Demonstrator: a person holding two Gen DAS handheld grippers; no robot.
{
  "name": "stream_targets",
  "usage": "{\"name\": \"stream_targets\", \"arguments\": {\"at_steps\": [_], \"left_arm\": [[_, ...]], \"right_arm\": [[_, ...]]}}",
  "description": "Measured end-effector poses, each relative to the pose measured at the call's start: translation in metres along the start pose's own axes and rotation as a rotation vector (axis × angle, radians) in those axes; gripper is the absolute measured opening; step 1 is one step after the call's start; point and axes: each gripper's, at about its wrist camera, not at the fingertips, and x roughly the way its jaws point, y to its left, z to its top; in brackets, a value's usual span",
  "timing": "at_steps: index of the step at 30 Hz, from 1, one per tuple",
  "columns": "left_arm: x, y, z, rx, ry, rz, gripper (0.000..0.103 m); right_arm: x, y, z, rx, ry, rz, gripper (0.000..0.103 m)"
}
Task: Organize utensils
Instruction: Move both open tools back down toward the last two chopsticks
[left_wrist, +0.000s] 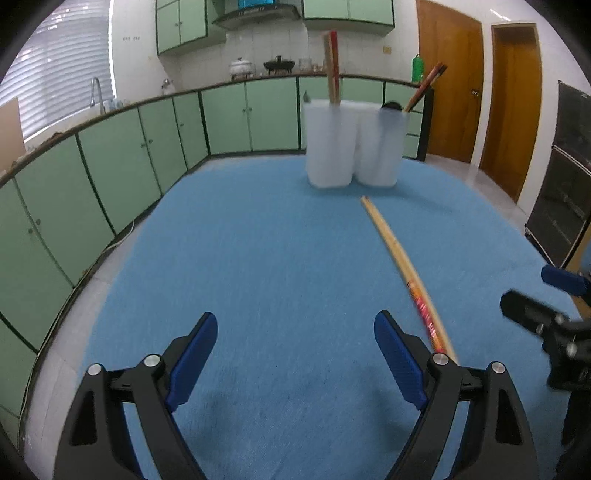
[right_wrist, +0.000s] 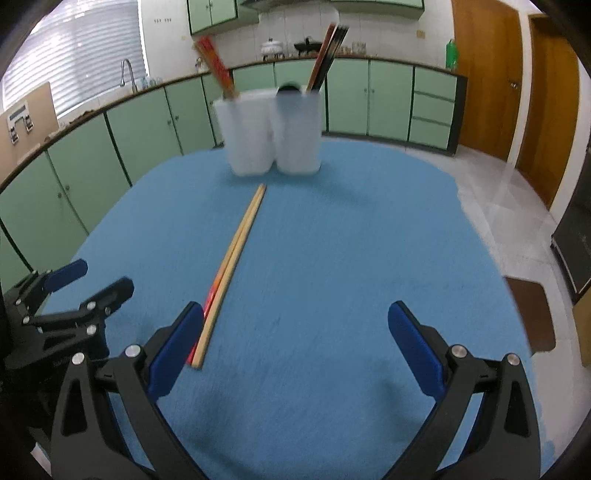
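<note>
A pair of wooden chopsticks with red ends (right_wrist: 236, 251) lies on the blue table cloth (right_wrist: 332, 277), also in the left wrist view (left_wrist: 402, 266). Two white holders stand at the far side: the left holder (right_wrist: 249, 136) holds red-ended chopsticks (right_wrist: 216, 68), the right holder (right_wrist: 299, 134) holds dark chopsticks (right_wrist: 327, 55). My left gripper (left_wrist: 295, 354) is open and empty, left of the lying pair. My right gripper (right_wrist: 295, 343) is open and empty, its left finger (right_wrist: 173, 350) beside the pair's near end.
Green kitchen cabinets (left_wrist: 229, 118) run along the back and left under a counter with a sink tap (left_wrist: 96, 92). Wooden doors (left_wrist: 513, 103) stand at the right. The table's left edge (left_wrist: 92, 288) and right edge (right_wrist: 517, 295) drop to a tiled floor.
</note>
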Motion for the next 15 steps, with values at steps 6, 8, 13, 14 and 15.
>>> {"name": "stream_targets", "arguments": {"at_steps": [6,8,13,14,15], "left_arm": [[0.0,0.001,-0.004,0.01,0.029,0.014,0.085],[0.002,0.002,-0.006,0.022,0.04,0.027,0.085],[0.002,0.011,-0.009,0.006,0.054,0.031,0.085],[0.002,0.013,-0.009,0.003,0.056,0.032,0.085],[0.003,0.014,-0.01,-0.002,0.058,0.032,0.085]], "right_arm": [[0.01,0.018,-0.016,-0.034,0.063,0.024,0.085],[0.013,0.021,-0.017,-0.03,0.082,0.042,0.079],[0.017,0.026,-0.017,-0.024,0.111,0.06,0.071],[0.018,0.027,-0.017,-0.027,0.117,0.056,0.071],[0.018,0.028,-0.018,-0.029,0.117,0.053,0.071]]}}
